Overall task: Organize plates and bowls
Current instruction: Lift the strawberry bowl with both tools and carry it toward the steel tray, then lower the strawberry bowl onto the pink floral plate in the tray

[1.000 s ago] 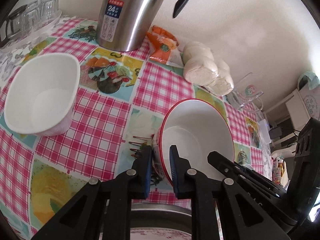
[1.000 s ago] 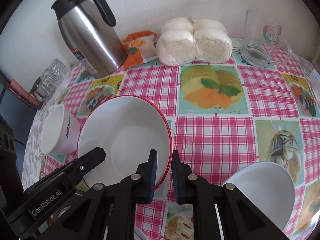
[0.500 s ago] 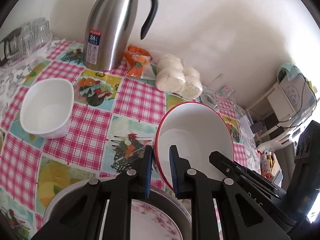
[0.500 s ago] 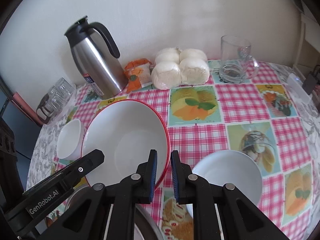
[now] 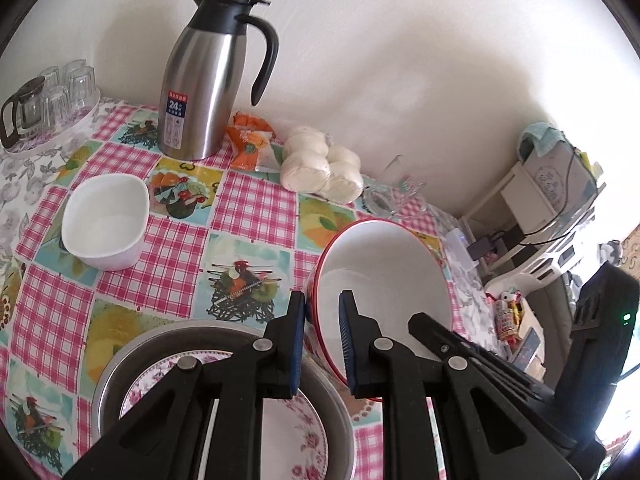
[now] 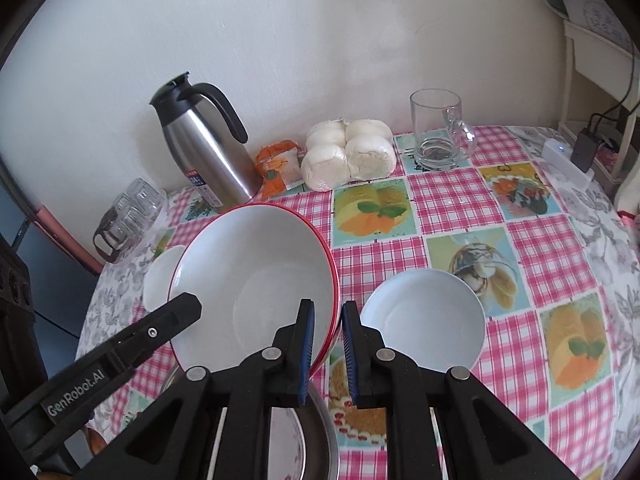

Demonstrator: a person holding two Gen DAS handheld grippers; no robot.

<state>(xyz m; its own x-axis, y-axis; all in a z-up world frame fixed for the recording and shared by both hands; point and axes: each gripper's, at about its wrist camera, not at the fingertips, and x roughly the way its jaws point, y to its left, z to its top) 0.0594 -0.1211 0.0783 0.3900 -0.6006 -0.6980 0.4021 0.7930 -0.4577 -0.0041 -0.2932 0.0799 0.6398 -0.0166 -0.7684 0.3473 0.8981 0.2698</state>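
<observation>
Your left gripper (image 5: 322,320) is clamped on the near-left rim of the large white bowl with a red rim (image 5: 384,276), one pad outside the wall and one inside. Your right gripper (image 6: 327,328) pinches the opposite side of that same red-rimmed bowl (image 6: 256,280), so you hold it between both tools, tilted and lifted off the pink checked tablecloth with fruit pictures (image 5: 168,276).

Right below your left fingers sits a round grey metal basin (image 5: 120,364) with a white plate with pink flowers (image 5: 296,432) lying inside it; the held bowl hangs just beside and partly over the basin's right edge. In the right wrist view, a plain shallow white bowl (image 6: 424,320) rests on the cloth just right of your right fingers.

Farther out to the left stands a small white squarish bowl (image 5: 106,222), well apart from the basin. At the wall stand a stainless steel jug with a black handle (image 5: 200,88), an orange snack packet (image 5: 250,142), a bag of white buns (image 5: 320,166), and a clear glass mug (image 6: 438,130). A tray of small glasses (image 5: 52,96) sits at the far left.
</observation>
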